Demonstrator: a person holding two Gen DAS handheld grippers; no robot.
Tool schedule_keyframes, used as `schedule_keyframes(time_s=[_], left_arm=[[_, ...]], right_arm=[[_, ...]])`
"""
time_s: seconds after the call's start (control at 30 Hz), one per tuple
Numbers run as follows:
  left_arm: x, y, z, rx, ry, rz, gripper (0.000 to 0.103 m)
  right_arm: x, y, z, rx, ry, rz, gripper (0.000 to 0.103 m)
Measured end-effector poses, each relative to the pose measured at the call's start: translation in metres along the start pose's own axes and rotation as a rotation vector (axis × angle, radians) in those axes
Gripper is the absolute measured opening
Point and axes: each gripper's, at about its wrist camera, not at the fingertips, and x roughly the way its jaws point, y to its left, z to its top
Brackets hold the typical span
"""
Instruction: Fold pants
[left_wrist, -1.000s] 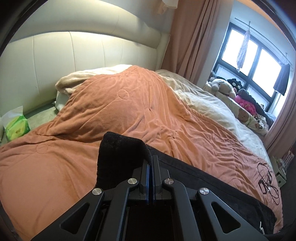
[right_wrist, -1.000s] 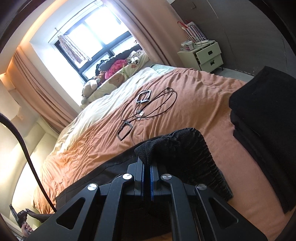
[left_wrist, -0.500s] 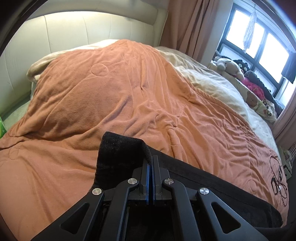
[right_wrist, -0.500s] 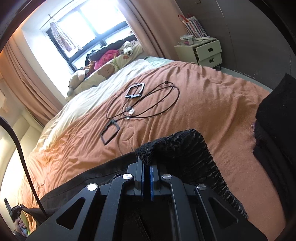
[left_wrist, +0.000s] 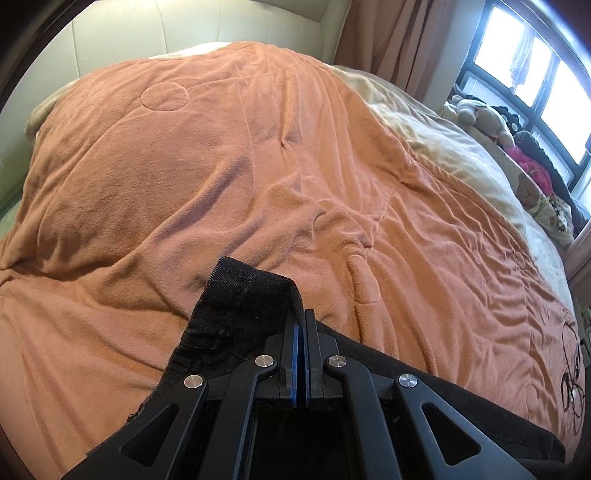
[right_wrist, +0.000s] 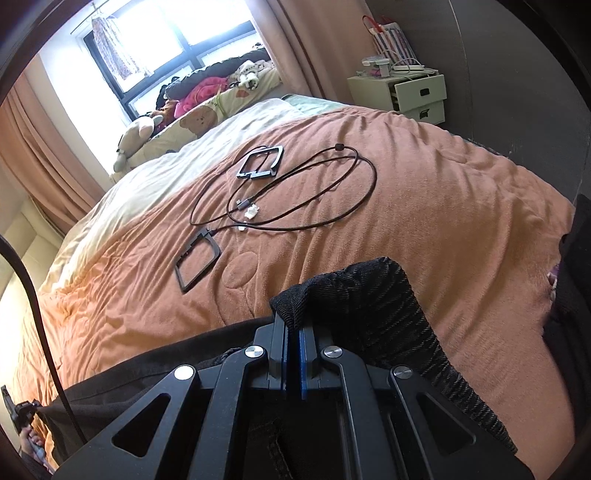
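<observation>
Our left gripper (left_wrist: 301, 321) clamped tight on the black pants (left_wrist: 236, 306), our right gripper (right_wrist: 292, 326) pinching another edge, fabric stretched between them, over the orange blanket (left_wrist: 258, 166)

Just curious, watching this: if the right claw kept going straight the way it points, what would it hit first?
Probably the orange blanket, bare just ahead of the right claw, which is shut on the black pants. The black cable lies further on; depth is hard to judge.
</observation>
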Motion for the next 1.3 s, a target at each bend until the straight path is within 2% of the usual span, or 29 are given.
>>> schedule_keyframes(time_s=[0.3, 0.4, 0.43, 0.47, 0.5, 0.53, 0.57, 0.6, 0.63, 0.7, 0.83, 1.3], left_arm=[[0.042, -0.004, 0.002, 0.002, 0.049, 0.069, 0.002], [0.051, -0.006, 0.001, 0.019, 0.074, 0.080, 0.005], [0.051, -0.006, 0.001, 0.029, 0.074, 0.082, 0.015], [0.049, -0.007, 0.001, 0.034, 0.073, 0.085, 0.034], [0.044, -0.008, 0.000, 0.035, 0.069, 0.090, 0.047], [0.038, -0.007, 0.000, 0.037, 0.055, 0.087, 0.066], [0.030, -0.007, 0.000, 0.043, 0.034, 0.077, 0.072], [0.021, -0.006, -0.002, 0.054, 0.016, 0.066, 0.072], [0.014, -0.006, -0.002, 0.065, 0.011, 0.061, 0.072], [0.002, -0.003, -0.006, 0.077, 0.017, 0.057, 0.072], [-0.024, 0.009, -0.017, 0.078, 0.017, 0.033, 0.072], [-0.106, 0.052, -0.064, 0.066, 0.028, -0.024, 0.072]], right_arm=[[0.042, 0.008, 0.005, -0.020, 0.039, -0.050, 0.001], [0.053, 0.014, 0.005, -0.055, 0.050, -0.090, 0.001], [0.056, 0.019, 0.004, -0.091, 0.052, -0.109, 0.002], [0.058, 0.024, 0.003, -0.119, 0.061, -0.121, 0.002], [0.059, 0.027, 0.002, -0.137, 0.073, -0.129, 0.003], [0.059, 0.029, 0.001, -0.146, 0.085, -0.132, 0.007], [0.053, 0.030, 0.000, -0.145, 0.088, -0.100, 0.012], [0.048, 0.030, 0.000, -0.145, 0.084, -0.077, 0.029], [0.041, 0.030, 0.000, -0.146, 0.075, -0.060, 0.050], [0.020, 0.027, -0.001, -0.149, 0.032, -0.054, 0.079], [-0.011, 0.015, -0.006, -0.144, 0.025, 0.007, 0.080], [-0.108, -0.036, -0.046, -0.097, 0.046, 0.048, 0.080]])
